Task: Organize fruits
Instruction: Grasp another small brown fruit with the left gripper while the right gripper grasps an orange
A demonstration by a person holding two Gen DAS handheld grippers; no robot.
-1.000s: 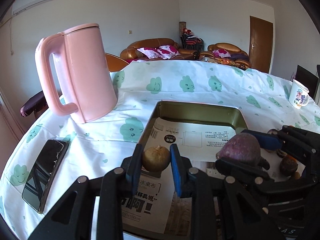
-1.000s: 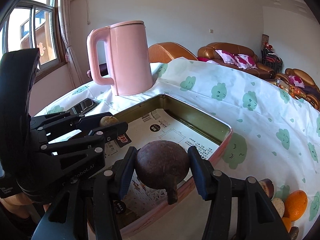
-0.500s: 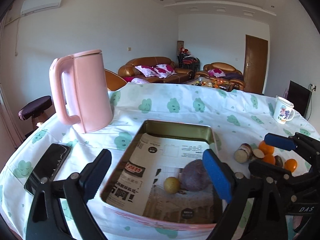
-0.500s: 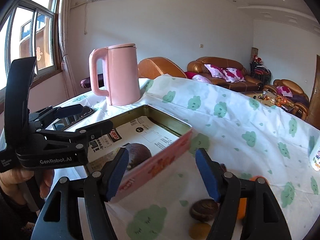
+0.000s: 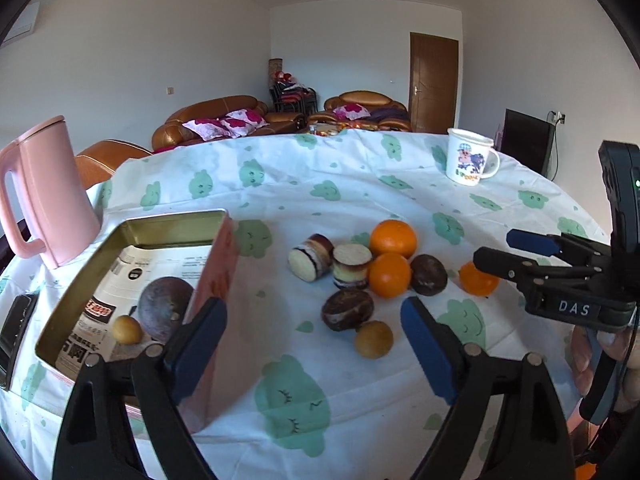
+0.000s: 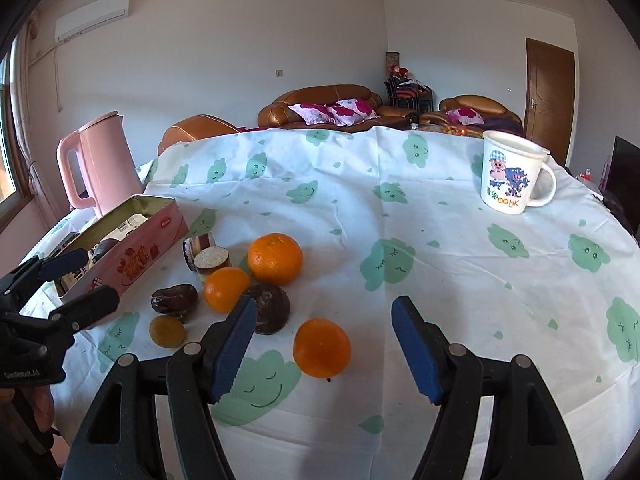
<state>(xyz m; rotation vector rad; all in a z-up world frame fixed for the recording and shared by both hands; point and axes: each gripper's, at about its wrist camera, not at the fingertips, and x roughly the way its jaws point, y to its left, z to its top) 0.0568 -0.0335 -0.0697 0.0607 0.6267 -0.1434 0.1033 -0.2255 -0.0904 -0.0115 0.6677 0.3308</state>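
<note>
Fingers of both black two-finger grippers, tipped with blue pads, are spread wide and nothing is held in either. The left gripper [image 5: 312, 344] is poised just above the cloth, with a small tan round fruit [image 5: 374, 339] and a dark brown wrinkled fruit [image 5: 347, 309] lying between and just beyond its pads, so one of these is judged the likely next pick. The right gripper [image 6: 322, 350] is framed around a lone orange mandarin [image 6: 322, 348], set a little apart from the cluster, which suggests that fruit is being lined up for grasping.

Beside the left gripper stands a shallow pink rectangular tin [image 5: 216, 264] lined with printed paper; a large purple-brown round fruit [image 5: 165, 307] and a small yellowish fruit [image 5: 127, 330] already lie inside it, touching or nearly so. The tin is therefore taken as the collecting place, and the task is judged to be at an early stage, most fruit being still outside.

Near the tin two more mandarins [image 5: 392, 238], a dark round fruit [image 5: 429, 274] and two cut cylindrical pieces with pale faces [image 5: 352, 266] are clustered closely together.

Everything is laid on a white tablecloth printed with green smiling clouds [image 6: 440, 220]. A tall pink kettle [image 6: 98, 164] is stood behind the tin, a white cartoon-printed mug [image 6: 510, 176] far to the right, and a dark phone [image 5: 14, 332] at the left edge. Brown leather sofas [image 6: 332, 102], a wooden door [image 6: 550, 96] and a wall air conditioner [image 6: 94, 14] are seen beyond.
</note>
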